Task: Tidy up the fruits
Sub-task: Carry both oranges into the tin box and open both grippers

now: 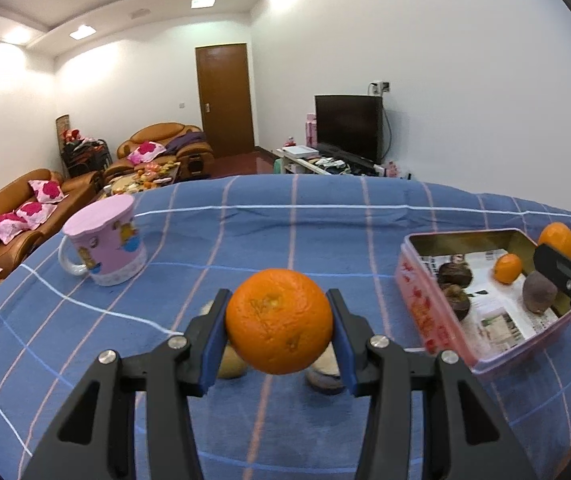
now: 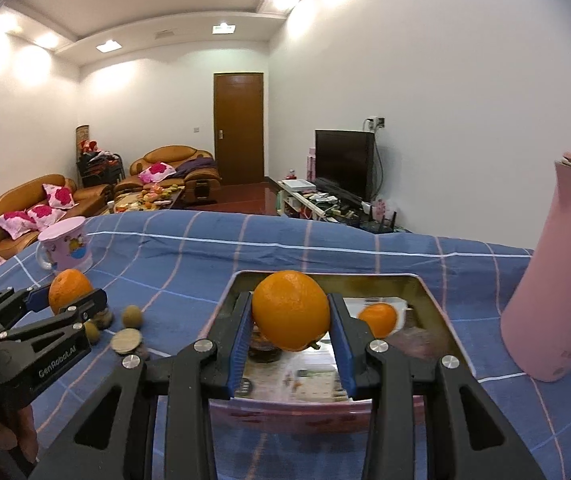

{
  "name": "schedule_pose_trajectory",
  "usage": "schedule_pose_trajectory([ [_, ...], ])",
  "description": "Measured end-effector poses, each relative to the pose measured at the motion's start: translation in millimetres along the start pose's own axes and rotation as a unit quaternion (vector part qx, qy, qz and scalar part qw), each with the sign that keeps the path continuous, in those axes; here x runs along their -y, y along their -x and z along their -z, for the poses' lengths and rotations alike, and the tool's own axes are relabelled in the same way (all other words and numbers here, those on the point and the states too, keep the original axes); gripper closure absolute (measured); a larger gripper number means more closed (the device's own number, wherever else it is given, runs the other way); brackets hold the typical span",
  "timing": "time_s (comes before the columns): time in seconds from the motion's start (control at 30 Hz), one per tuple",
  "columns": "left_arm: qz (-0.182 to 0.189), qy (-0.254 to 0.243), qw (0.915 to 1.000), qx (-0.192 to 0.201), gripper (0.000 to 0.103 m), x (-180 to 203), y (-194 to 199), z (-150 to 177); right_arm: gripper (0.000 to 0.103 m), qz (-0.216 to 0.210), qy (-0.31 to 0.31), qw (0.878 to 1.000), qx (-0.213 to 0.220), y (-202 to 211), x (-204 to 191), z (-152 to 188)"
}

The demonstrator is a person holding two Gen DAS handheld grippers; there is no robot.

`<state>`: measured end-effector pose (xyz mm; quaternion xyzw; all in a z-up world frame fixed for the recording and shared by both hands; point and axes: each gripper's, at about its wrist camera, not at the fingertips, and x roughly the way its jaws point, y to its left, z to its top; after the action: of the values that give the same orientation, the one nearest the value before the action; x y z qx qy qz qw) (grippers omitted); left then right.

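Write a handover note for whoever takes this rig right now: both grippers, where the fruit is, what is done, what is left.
Left hand-held gripper: shut on an orange, held above the blue checked cloth, left of the tin.
Right hand-held gripper: shut on a second orange, held over the pink tin.
Done: the tin holds a small orange and dark fruits on newspaper.
Left: release both oranges into the tin; then collect the small brown fruits lying loose on the cloth.
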<state>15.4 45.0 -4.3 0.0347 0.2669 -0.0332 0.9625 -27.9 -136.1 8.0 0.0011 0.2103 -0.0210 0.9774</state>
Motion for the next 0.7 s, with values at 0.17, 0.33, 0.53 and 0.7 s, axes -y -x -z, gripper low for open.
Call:
schedule_pose_trajectory([
  [0.17,0.011,-0.007,0.9999,0.008,0.055,20.0,1.4,-2.7,0.064,0.013,-0.010,1.000,0.004,2.5,19.2,-1.7],
  [0.33,0.024,-0.016,0.9995,0.010,0.054,40.3,1.6,-5.0,0.064,0.031,-0.023,0.999,0.007,3.4,44.3,-3.5],
  [0.53,0.048,-0.031,0.9982,0.016,0.054,70.3,-0.4,-12.4,0.064,0.066,-0.048,0.997,0.011,3.8,77.8,-7.2],
  [0.7,0.075,-0.045,0.9961,0.012,0.055,104.5,-4.1,-15.2,0.064,0.089,-0.064,0.994,0.013,-0.1,99.9,-9.5],
])
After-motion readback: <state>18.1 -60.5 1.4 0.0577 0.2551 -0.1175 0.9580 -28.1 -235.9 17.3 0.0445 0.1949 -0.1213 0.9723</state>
